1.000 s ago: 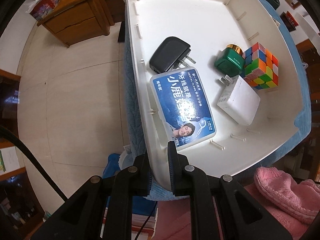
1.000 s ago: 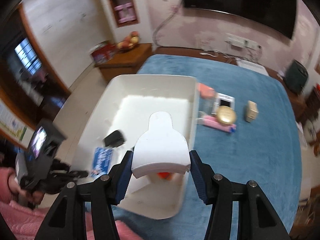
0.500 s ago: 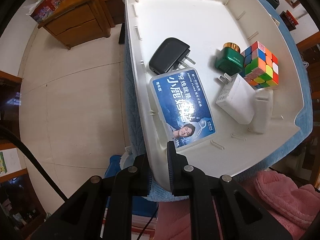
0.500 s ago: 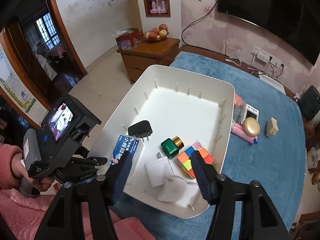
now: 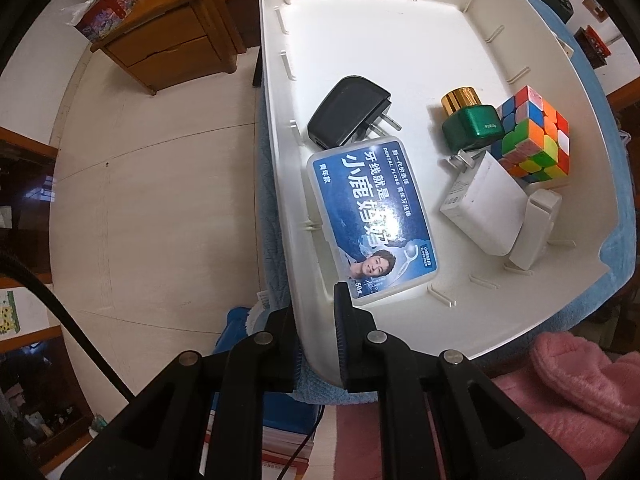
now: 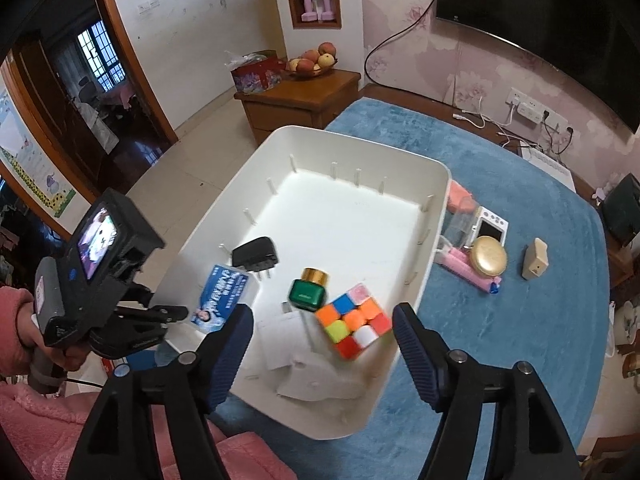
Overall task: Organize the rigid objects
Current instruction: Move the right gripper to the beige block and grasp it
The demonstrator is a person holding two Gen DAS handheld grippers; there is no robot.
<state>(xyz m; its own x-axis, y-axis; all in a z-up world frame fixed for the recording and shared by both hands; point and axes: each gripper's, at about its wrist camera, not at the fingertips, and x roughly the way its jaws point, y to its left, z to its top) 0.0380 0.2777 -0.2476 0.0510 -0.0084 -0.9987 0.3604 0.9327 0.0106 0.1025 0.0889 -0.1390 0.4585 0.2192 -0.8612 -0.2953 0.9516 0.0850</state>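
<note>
The left claw is clamping the near wall of the white bin, pointing straight down. The right claw is hanging over the bin with its jaws opening and nothing between them. Sitting in the bin: a floss box, black charger, green bottle, puzzle cube and white adapter (a white stand is leaning right against it). The bin is resting on the blue-covered counter.
</note>
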